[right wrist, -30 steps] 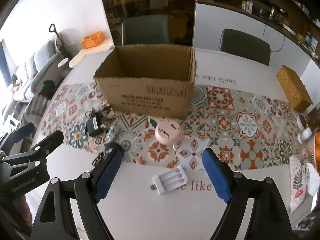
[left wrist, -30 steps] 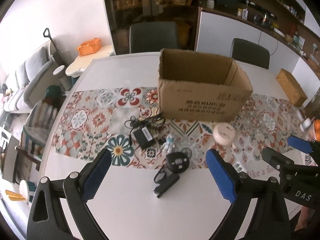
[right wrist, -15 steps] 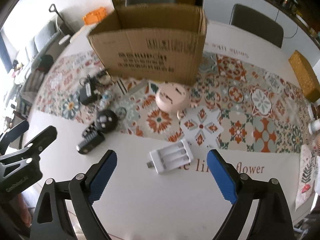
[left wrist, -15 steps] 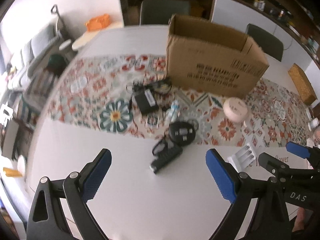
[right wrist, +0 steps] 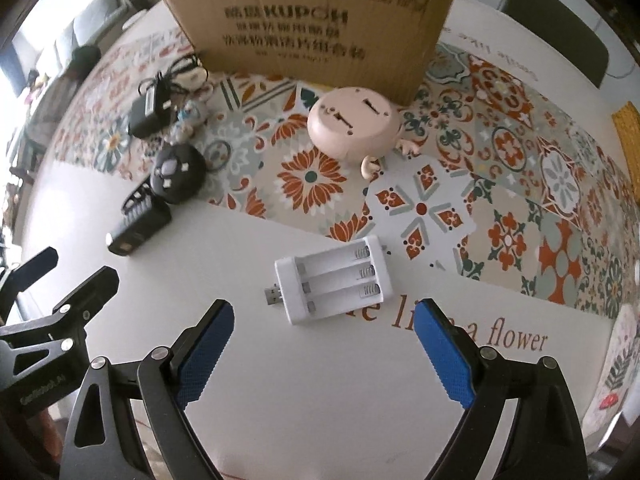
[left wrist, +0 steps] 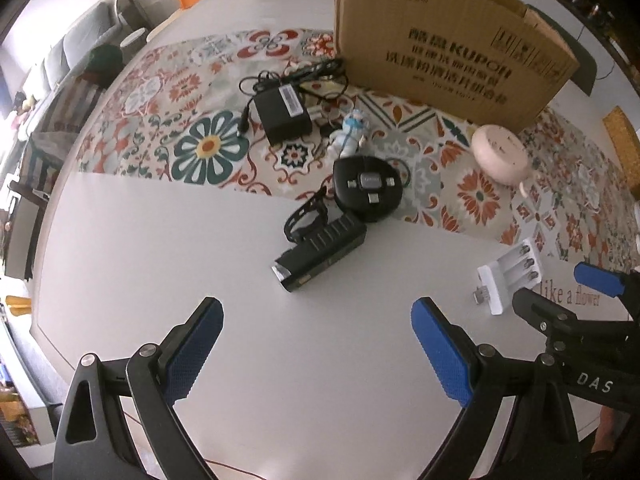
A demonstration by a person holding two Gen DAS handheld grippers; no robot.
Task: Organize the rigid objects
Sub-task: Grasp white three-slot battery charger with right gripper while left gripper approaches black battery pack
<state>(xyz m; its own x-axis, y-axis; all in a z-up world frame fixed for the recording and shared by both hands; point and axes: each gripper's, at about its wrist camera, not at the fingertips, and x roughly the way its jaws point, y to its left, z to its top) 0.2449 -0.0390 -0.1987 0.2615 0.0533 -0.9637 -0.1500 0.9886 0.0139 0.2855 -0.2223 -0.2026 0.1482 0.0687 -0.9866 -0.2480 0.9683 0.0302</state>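
A brown cardboard box point(left wrist: 448, 44) point(right wrist: 316, 20) stands at the back of the table. In front of it lie a black power adapter with cable point(left wrist: 283, 111) point(right wrist: 146, 114), a small white figurine point(left wrist: 350, 134), a round black device point(left wrist: 367, 187) point(right wrist: 178, 172), a black ribbed light with strap point(left wrist: 322, 252) point(right wrist: 138, 226), a pink round device point(left wrist: 500, 154) point(right wrist: 352, 120) and a white battery charger point(right wrist: 334, 280) point(left wrist: 510, 274). My left gripper point(left wrist: 316, 344) is open and empty, just short of the black light. My right gripper point(right wrist: 324, 344) is open and empty, just short of the charger.
A patterned runner point(left wrist: 200, 148) point(right wrist: 520, 208) crosses the white table point(left wrist: 160, 248). A woven yellow box point(left wrist: 622, 148) sits at the far right. Dark chairs point(right wrist: 556, 28) stand behind the table. The near table edge lies just below both grippers.
Both grippers have moved forward and down toward the table: the objects loom larger and closer. Both stay open and empty.
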